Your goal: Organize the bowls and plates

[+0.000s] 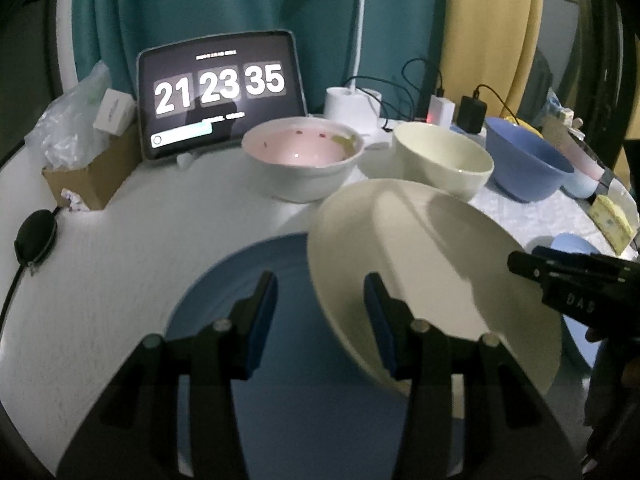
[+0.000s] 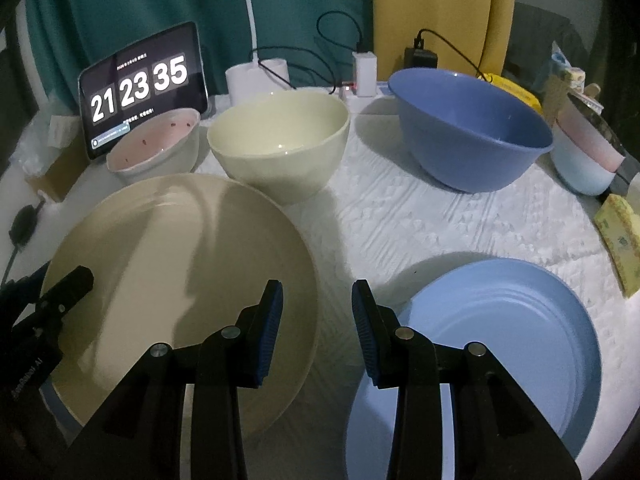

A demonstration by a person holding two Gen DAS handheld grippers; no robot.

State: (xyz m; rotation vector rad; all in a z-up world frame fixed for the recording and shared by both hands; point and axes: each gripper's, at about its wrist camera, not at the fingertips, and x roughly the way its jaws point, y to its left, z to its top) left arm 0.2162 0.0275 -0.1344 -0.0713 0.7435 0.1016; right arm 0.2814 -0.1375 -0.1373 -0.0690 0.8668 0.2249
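Observation:
A cream plate (image 1: 420,264) (image 2: 180,264) lies tilted and off-centre on a blue plate (image 1: 224,300) at the table's front. My left gripper (image 1: 320,320) hangs over the cream plate's left rim. Its fingers stand apart, the rim shows between them, and no pad presses on it. My right gripper (image 2: 318,320) is over the opposite rim, also open, with the plate's edge and white cloth in the gap. Each gripper shows in the other's view, at the plate's edge. Behind stand a pink-lined bowl (image 1: 300,160) (image 2: 156,148), a cream bowl (image 1: 440,160) (image 2: 280,140) and a blue bowl (image 1: 528,160) (image 2: 468,128).
Light blue plates (image 2: 500,340) are stacked at the front right. A tablet clock (image 1: 220,92), a cardboard box (image 1: 92,176), a lamp base (image 1: 352,108) and chargers with cables line the back. A yellow sponge (image 2: 620,240) and stacked cups (image 2: 588,160) sit at the right edge.

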